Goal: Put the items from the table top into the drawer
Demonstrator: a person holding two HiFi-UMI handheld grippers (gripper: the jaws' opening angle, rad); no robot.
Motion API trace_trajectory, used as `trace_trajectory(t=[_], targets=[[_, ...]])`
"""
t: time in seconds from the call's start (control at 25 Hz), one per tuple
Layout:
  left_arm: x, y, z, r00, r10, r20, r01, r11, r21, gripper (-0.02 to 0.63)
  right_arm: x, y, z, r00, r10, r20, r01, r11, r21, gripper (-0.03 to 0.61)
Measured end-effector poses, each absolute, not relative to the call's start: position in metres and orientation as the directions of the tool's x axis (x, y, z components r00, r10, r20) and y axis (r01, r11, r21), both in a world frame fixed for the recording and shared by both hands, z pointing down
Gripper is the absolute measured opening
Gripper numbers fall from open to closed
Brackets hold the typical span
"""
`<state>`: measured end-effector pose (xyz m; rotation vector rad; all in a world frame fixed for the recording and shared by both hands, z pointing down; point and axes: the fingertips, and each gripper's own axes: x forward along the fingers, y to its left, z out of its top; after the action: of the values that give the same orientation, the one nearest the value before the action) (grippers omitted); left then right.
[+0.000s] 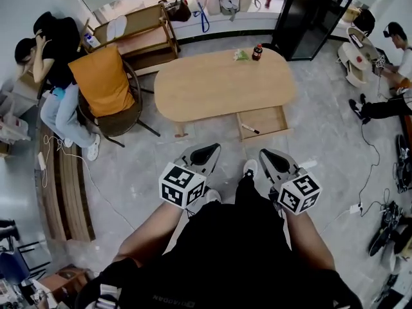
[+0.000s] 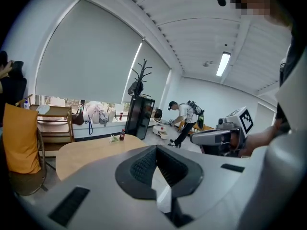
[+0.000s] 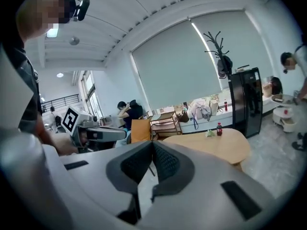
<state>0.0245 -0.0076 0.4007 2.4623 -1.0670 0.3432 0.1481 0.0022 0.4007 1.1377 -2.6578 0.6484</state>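
An oval wooden table (image 1: 212, 89) stands ahead of me. Near its far edge are a small dark bottle with a red label (image 1: 257, 52) and a green-white wrapped item (image 1: 241, 55). Under the near right edge a wooden drawer (image 1: 275, 118) is pulled open, with a dark marker (image 1: 250, 129) inside. My left gripper (image 1: 205, 154) and right gripper (image 1: 271, 159) are held over the floor, short of the table, both shut and empty. The bottle (image 2: 122, 135) also shows far off in the left gripper view, and the bottle (image 3: 219, 129) likewise in the right gripper view.
A chair with an orange cushion (image 1: 103, 82) stands left of the table, with a seated person (image 1: 55, 69) beside it. A wooden shelf unit (image 1: 138, 34) and a black cabinet (image 1: 312, 15) are at the back. Another person (image 1: 386, 102) sits at right. Cables (image 1: 370, 172) lie on the floor.
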Motion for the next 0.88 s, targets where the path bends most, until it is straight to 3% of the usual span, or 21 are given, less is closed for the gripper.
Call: trace_trajectory(t=[0.88], targets=[[0.134,0.039,0.389,0.676,-0.625,0.390,-0.731,-0.638,0.244,0.002,0.228,0.046,0.396,-0.727,-0.601,0.333,-0.686,0.656,-0.314,0.003]])
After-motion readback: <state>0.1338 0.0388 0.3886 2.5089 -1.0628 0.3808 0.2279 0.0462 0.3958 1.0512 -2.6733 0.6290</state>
